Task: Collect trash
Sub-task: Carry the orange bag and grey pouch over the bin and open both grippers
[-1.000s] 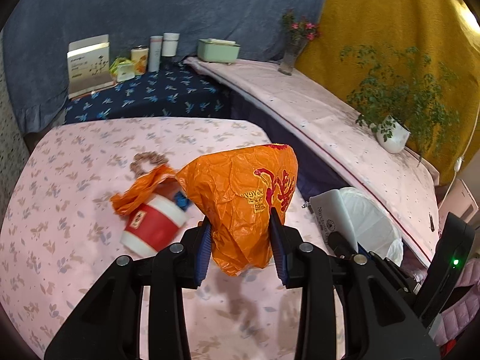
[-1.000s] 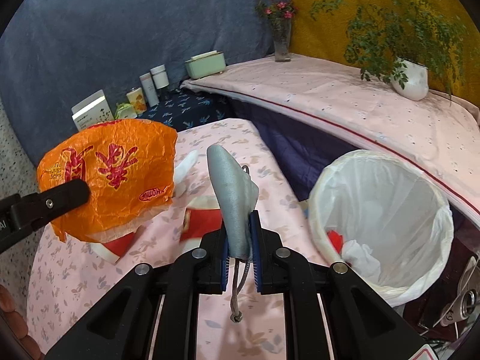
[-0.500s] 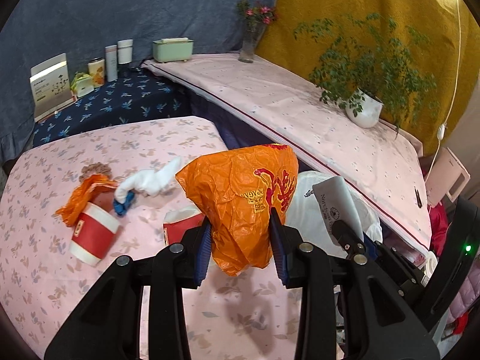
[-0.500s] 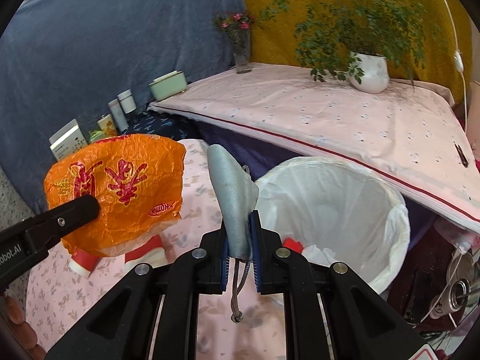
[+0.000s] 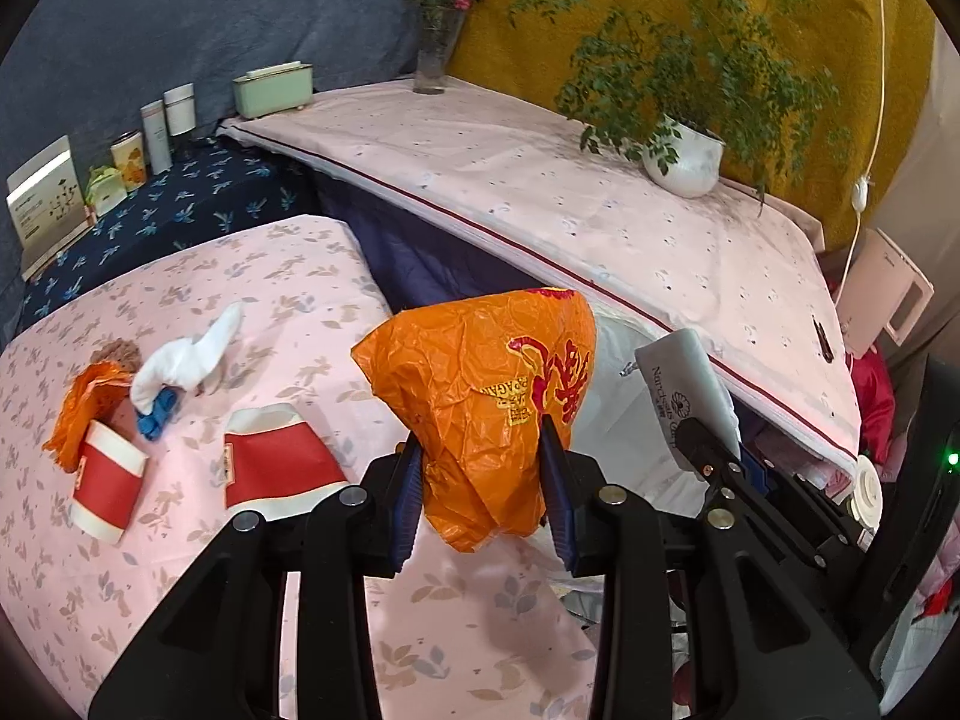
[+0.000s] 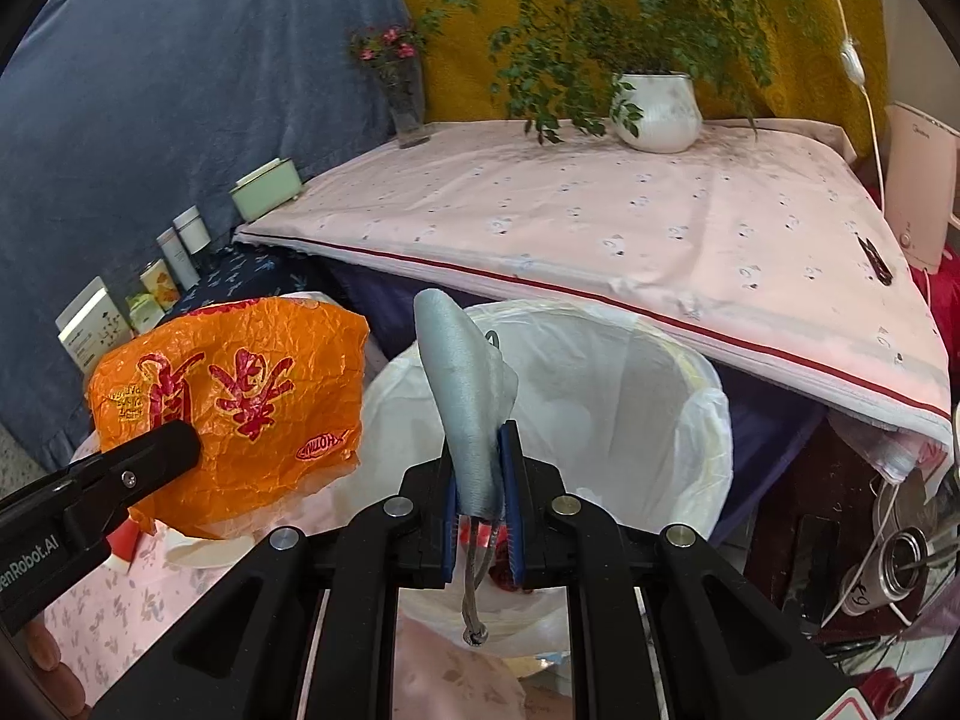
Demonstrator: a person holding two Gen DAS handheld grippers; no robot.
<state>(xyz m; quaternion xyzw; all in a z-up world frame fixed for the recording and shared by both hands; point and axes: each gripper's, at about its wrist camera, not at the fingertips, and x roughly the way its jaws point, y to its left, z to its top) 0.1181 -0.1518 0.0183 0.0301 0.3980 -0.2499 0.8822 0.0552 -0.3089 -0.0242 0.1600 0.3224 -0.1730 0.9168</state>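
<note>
My left gripper (image 5: 483,477) is shut on a crumpled orange plastic bag (image 5: 486,396) with red print, held above the pink table's right edge; the same bag (image 6: 234,414) shows at the left of the right wrist view. My right gripper (image 6: 480,501) is shut on a grey-blue drawstring pouch (image 6: 465,396), its cord hanging below the pads. The pouch (image 5: 684,378) also appears to the right of the bag. Right behind the pouch stands a bin with a white liner (image 6: 630,396), with red and white scraps inside. On the table lie two red paper cups (image 5: 273,459), (image 5: 102,489), a white tissue (image 5: 192,351) and an orange wrapper (image 5: 90,402).
A long shelf under a pink cloth (image 6: 600,228) runs behind the bin, bearing a potted plant (image 6: 657,102), a flower vase (image 6: 408,102) and a green box (image 6: 267,189). Bottles and boxes (image 5: 150,138) stand on a dark blue cloth at the back left.
Both grippers have swung right with their loads, away from the table's middle toward the bin. The bin now fills the centre of the right wrist view, and the cups have slid left.
</note>
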